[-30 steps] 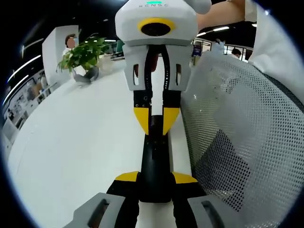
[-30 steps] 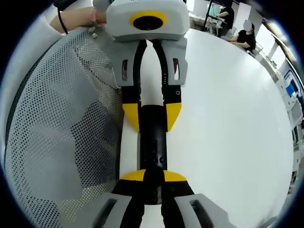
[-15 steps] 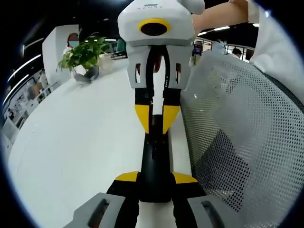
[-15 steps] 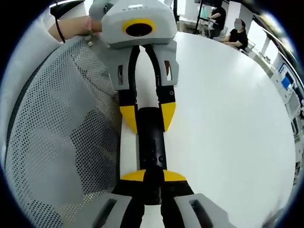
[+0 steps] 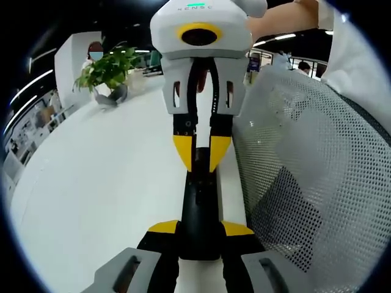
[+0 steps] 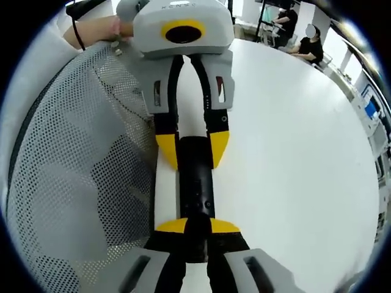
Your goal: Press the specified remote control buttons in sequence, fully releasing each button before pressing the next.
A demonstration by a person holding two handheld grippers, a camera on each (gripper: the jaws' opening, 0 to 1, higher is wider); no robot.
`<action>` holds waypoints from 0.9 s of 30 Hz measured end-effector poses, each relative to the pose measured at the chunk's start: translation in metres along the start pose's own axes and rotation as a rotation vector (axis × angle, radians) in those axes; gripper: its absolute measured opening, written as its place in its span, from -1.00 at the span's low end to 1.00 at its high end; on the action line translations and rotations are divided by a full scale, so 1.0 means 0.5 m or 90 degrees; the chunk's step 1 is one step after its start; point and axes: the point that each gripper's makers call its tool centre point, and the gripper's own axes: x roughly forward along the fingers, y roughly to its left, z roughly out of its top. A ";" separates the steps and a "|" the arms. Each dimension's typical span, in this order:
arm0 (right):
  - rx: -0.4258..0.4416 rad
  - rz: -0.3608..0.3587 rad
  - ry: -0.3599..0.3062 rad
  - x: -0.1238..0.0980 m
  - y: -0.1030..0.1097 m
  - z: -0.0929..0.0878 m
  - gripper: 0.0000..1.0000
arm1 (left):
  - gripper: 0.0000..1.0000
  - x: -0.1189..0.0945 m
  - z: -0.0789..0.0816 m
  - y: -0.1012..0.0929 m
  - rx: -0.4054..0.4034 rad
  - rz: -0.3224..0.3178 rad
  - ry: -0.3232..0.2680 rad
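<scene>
Holding the remote (image 5: pixel 198 207) from both ends — no press is visible.

Left gripper (image 5: pixel 200 227) is clamped on one end of the black remote, right gripper (image 6: pixel 194 224) on the other end, above the white table (image 5: pixel 98 183) beside a mesh chair back (image 5: pixel 305 183). No jaw tip rests on a button, so I judge the sequence is not finished — how many presses are done, I cannot tell.

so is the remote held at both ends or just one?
Both ends. The left gripper is shut on the black remote at one end, the right gripper at the other.
</scene>
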 end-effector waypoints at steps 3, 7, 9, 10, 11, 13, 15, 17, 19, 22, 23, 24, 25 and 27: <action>0.002 -0.004 -0.010 -0.001 0.001 -0.001 -0.84 | -0.51 0.000 0.000 0.000 -0.001 0.001 0.002; -0.005 -0.005 -0.011 -0.001 0.001 -0.001 -0.84 | -0.51 0.000 0.000 0.000 -0.003 0.002 0.002; -0.007 -0.004 -0.011 -0.002 0.001 -0.003 -0.84 | -0.51 0.000 0.000 0.000 -0.003 0.002 0.001; -0.005 -0.004 -0.011 -0.002 0.001 -0.003 -0.83 | -0.51 0.000 0.000 0.001 -0.003 0.002 0.001; -0.003 -0.004 -0.010 -0.003 0.001 -0.005 -0.83 | -0.51 0.000 -0.001 0.001 -0.003 0.002 0.001; 0.000 -0.005 -0.012 -0.005 0.001 -0.008 -0.83 | -0.51 0.000 0.000 0.001 -0.003 0.002 0.001; 0.004 -0.007 -0.013 -0.005 0.001 -0.010 -0.83 | -0.51 0.000 0.000 0.000 -0.004 0.003 0.001; 0.004 -0.008 -0.012 -0.006 0.002 -0.011 -0.83 | -0.51 0.000 0.000 0.000 -0.004 0.003 0.001; 0.000 -0.009 -0.009 -0.006 0.002 -0.012 -0.82 | -0.51 0.000 0.000 0.000 -0.004 0.003 0.001; 0.003 -0.007 -0.006 -0.005 0.000 -0.012 -0.83 | -0.51 0.000 0.000 0.001 -0.004 0.002 0.000; 0.004 -0.006 -0.005 -0.005 0.000 -0.012 -0.83 | -0.51 0.001 0.000 0.001 -0.004 0.002 0.000; 0.008 -0.006 -0.001 -0.004 0.000 -0.011 -0.83 | -0.51 0.000 0.000 0.000 -0.003 0.002 0.000; 0.010 -0.006 0.002 -0.004 0.000 -0.010 -0.83 | -0.51 0.000 0.000 0.000 -0.003 0.002 0.000; -0.007 -0.010 0.017 -0.003 0.003 -0.010 -0.82 | -0.51 0.000 0.000 0.000 -0.003 0.001 0.001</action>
